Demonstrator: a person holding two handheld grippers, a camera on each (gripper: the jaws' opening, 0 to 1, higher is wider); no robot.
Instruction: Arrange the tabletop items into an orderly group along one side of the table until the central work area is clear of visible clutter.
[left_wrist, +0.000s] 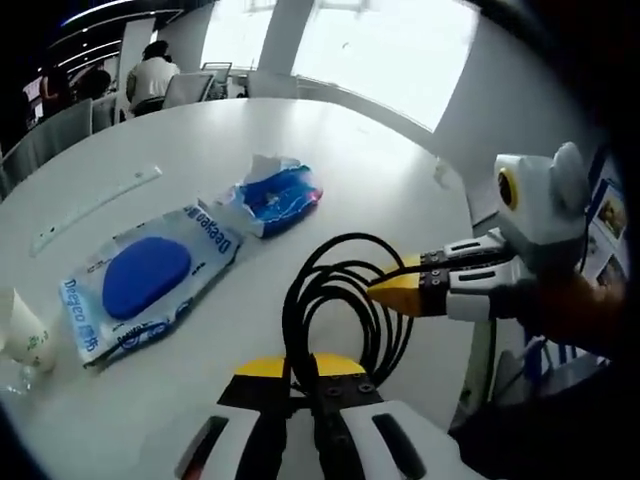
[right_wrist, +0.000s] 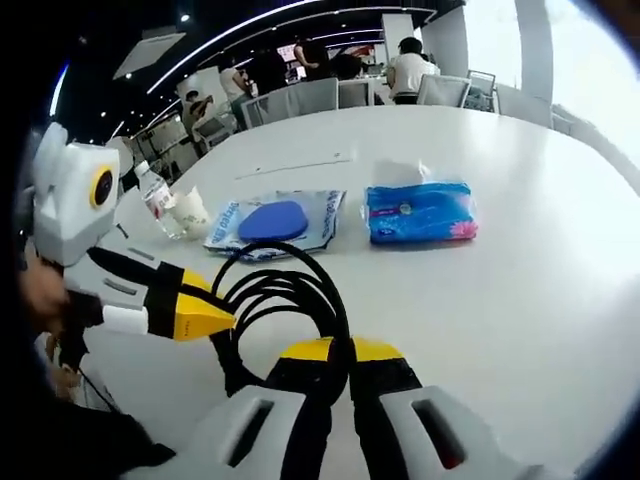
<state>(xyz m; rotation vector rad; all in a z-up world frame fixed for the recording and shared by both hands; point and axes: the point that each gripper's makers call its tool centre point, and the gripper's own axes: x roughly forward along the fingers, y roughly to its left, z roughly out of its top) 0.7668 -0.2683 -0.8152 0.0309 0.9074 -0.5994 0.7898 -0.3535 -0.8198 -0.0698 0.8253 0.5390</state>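
The yellow-tipped fingers (left_wrist: 262, 368) of the left gripper (left_wrist: 301, 367) are clenched on the black coiled cable (left_wrist: 335, 300), a strand of it pinched between them at the near end of the loops. The right gripper (right_wrist: 337, 350) likewise has its fingers (right_wrist: 377, 350) closed on the cable (right_wrist: 285, 290), gripping the same bundle from the other side; in the left gripper view it (left_wrist: 400, 292) reaches in from the right with its yellow tips meeting at the coil's edge, and in the right gripper view the left gripper (right_wrist: 205, 318) comes in from the left, its tip against the loops. The cable lies on the white round table (left_wrist: 360, 170), near the person's edge. Beyond the cable sits a flat wet-wipe pack with a blue oval lid (left_wrist: 145, 280), and just beside that a blue tissue packet (left_wrist: 278, 195) with white tissue sticking out. A clear ruler (left_wrist: 95, 208) lies farther past the wipe pack. In the right gripper view a paper cup (right_wrist: 192, 212) and a plastic bottle (right_wrist: 155, 197) stand beside the wipe pack (right_wrist: 275, 222), on the side away from the tissue packet (right_wrist: 420, 212)
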